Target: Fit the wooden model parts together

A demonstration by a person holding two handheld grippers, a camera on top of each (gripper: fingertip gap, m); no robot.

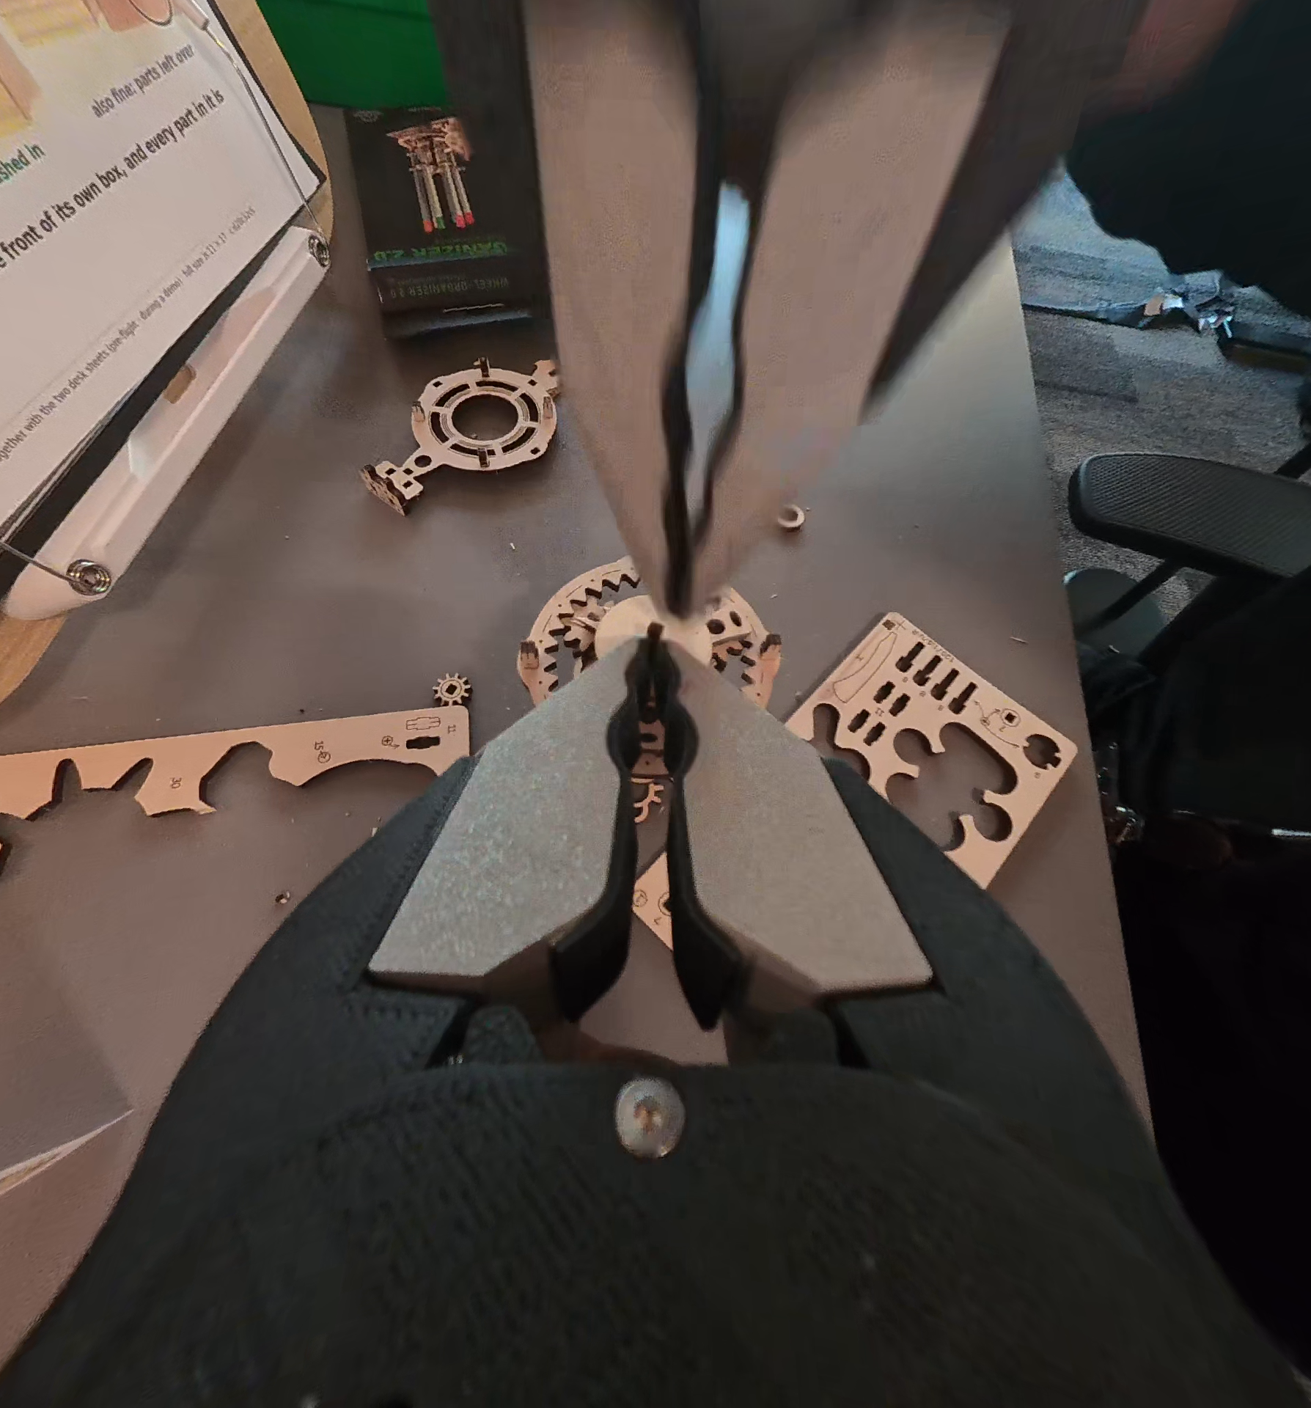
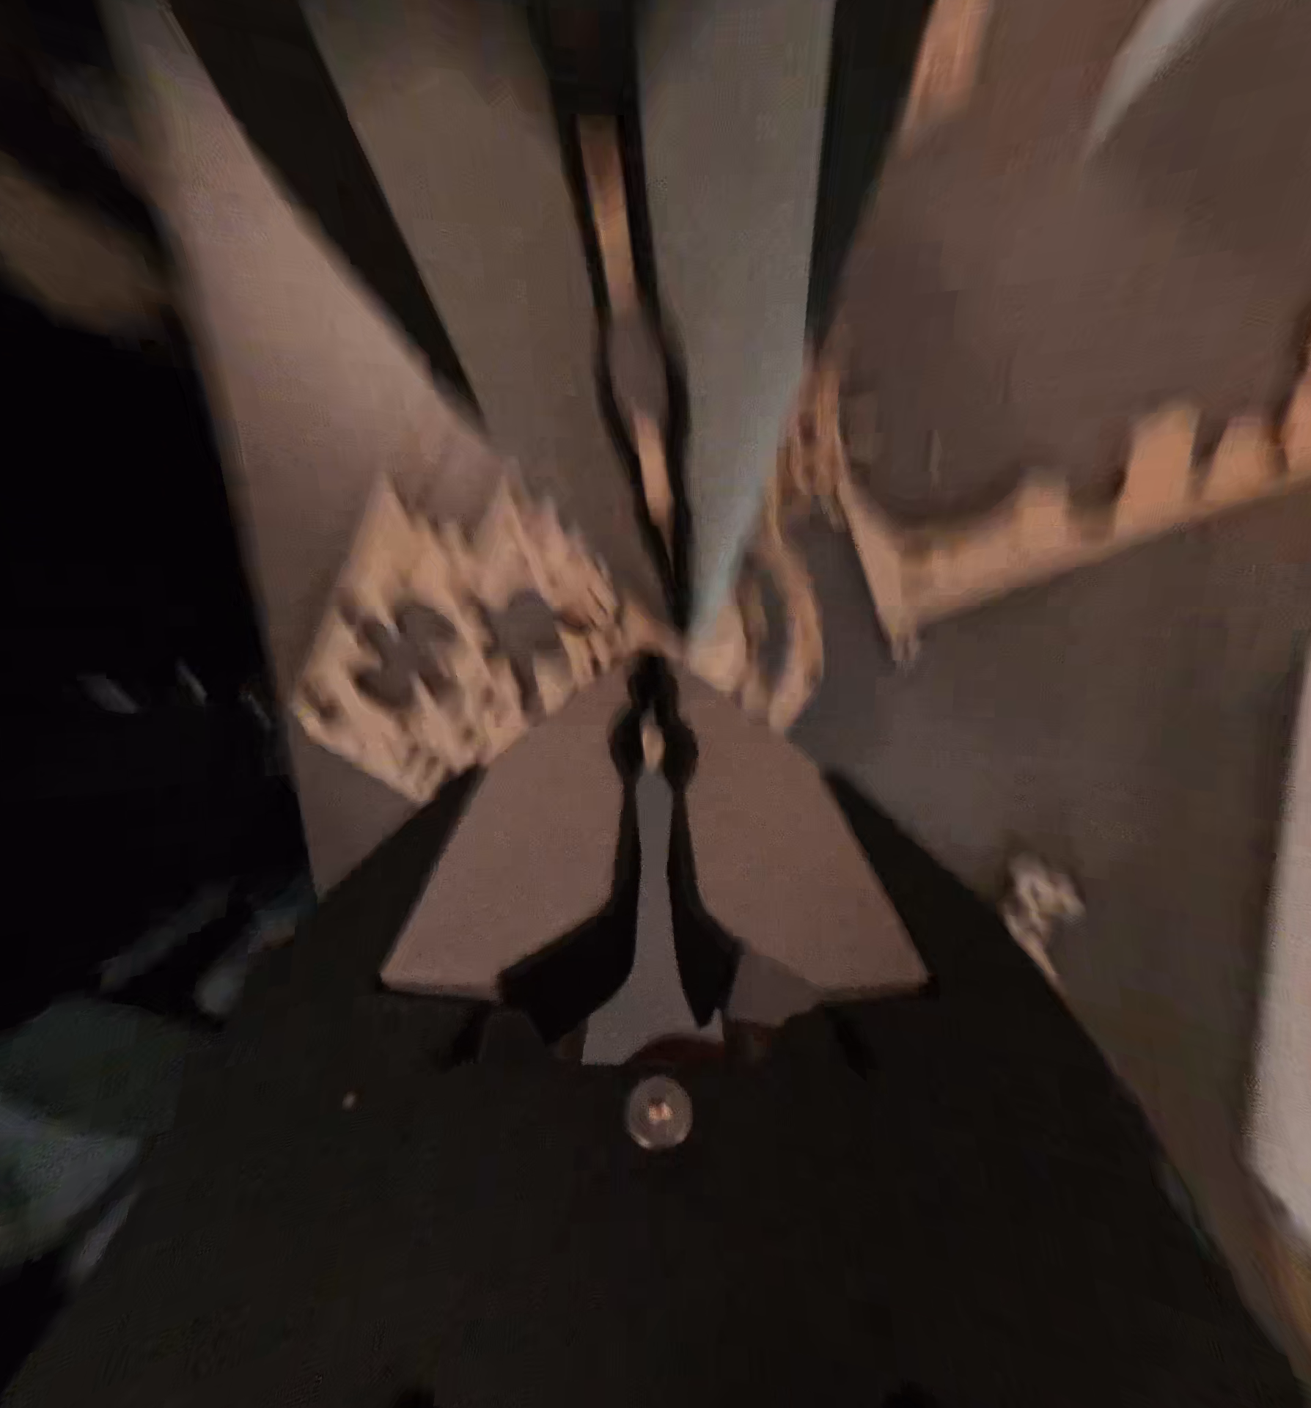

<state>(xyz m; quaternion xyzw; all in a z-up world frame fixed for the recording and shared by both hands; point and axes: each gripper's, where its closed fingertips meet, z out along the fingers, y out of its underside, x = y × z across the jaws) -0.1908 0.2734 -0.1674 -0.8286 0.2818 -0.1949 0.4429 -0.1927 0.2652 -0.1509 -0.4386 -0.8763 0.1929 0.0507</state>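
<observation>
A round wooden gear assembly (image 1: 584, 613) lies on the dark table, with a toothed ring and a pale disc in its middle. My left gripper (image 1: 652, 634) is shut, its tips just above that disc. I cannot tell whether anything thin is pinched between them. My right gripper (image 1: 675, 602) comes in from the far side, blurred and shut, its tips almost touching the left tips. In the heavily blurred right wrist view, the right gripper (image 2: 651, 674) is shut, the left gripper (image 2: 702, 625) faces it, and the assembly (image 2: 770, 655) lies beneath.
A ring-shaped wooden part (image 1: 477, 427), a small gear (image 1: 452, 689) and a tiny ring (image 1: 789, 518) lie loose. Punched-out wooden sheets lie left (image 1: 180, 785) and right (image 1: 934, 747). A black box (image 1: 447, 228) and a page stand (image 1: 104, 267) are behind. The table edge and a chair (image 1: 1208, 510) are right.
</observation>
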